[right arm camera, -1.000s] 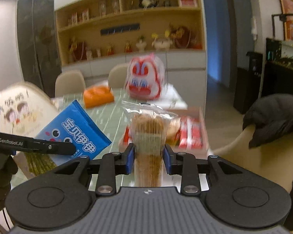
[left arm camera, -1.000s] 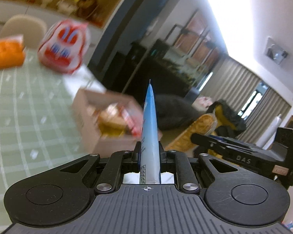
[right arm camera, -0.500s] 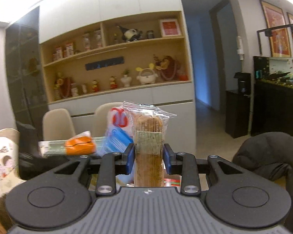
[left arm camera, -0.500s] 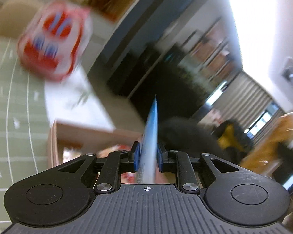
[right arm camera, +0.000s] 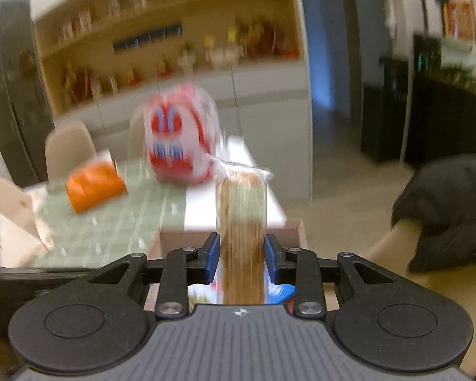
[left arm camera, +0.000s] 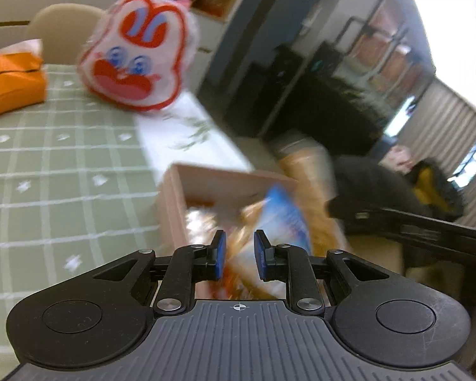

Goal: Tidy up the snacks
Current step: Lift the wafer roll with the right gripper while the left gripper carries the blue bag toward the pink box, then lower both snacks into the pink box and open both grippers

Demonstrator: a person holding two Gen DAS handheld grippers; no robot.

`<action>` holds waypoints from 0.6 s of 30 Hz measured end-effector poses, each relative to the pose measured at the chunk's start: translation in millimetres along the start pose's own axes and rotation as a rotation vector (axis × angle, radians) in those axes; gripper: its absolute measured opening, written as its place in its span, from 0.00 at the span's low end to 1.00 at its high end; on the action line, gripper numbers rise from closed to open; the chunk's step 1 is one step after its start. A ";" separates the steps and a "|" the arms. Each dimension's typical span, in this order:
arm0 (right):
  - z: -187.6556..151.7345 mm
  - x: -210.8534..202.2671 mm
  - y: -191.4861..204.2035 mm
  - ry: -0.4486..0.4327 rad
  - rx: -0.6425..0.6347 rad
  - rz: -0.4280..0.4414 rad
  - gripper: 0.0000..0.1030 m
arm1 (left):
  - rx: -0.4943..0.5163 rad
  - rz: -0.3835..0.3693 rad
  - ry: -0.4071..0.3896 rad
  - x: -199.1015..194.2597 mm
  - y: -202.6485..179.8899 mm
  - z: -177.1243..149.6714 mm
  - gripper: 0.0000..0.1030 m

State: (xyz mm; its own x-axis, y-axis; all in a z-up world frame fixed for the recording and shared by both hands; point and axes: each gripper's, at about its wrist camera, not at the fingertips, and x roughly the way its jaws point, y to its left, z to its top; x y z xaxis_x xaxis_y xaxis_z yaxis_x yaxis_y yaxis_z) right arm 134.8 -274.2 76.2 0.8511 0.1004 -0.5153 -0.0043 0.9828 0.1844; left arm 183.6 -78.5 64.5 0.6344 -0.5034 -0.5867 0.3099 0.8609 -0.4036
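No lettering, brand, number or sign can be read in either view. Motion blur smears the print on the blue snack packet [left arm camera: 285,212], at one o'clock from centre.

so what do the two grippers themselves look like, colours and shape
Both match. The left hand-held gripper and right hand-held gripper have matte black bodies with a ribbed grey centre plate bearing a small crosshair mark, two round discs at the sides, black linkage bars with silver screws, and blue pads on the fingers. No cables or sleeves show.
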 end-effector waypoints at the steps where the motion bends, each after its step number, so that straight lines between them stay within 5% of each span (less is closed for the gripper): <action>1: -4.2 14.4 2.2 0.045 0.014 0.006 0.25 | 0.009 0.025 0.008 -4.4 -1.4 -3.6 0.22; 5: -20.1 33.8 16.6 0.061 -0.028 -0.079 0.25 | 0.076 0.069 -0.007 -20.5 -8.1 -16.8 0.22; 10: -24.1 18.3 31.8 0.087 -0.027 0.017 0.25 | 0.094 0.058 -0.019 -34.4 -12.1 -21.9 0.22; 14: -32.7 23.0 48.2 0.195 -0.008 0.116 0.25 | 0.086 0.052 -0.022 -43.5 -8.8 -22.7 0.22; 18: -37.6 10.2 56.1 0.138 -0.064 0.096 0.25 | 0.073 0.012 -0.041 -53.1 -3.3 -20.4 0.22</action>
State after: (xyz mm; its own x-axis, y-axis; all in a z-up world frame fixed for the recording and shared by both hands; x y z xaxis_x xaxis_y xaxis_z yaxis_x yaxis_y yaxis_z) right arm 123.5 -212.2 49.8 0.7648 0.2106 -0.6089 -0.1197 0.9751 0.1869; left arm 134.4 -56.1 82.7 0.6664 -0.4907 -0.5613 0.3520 0.8708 -0.3433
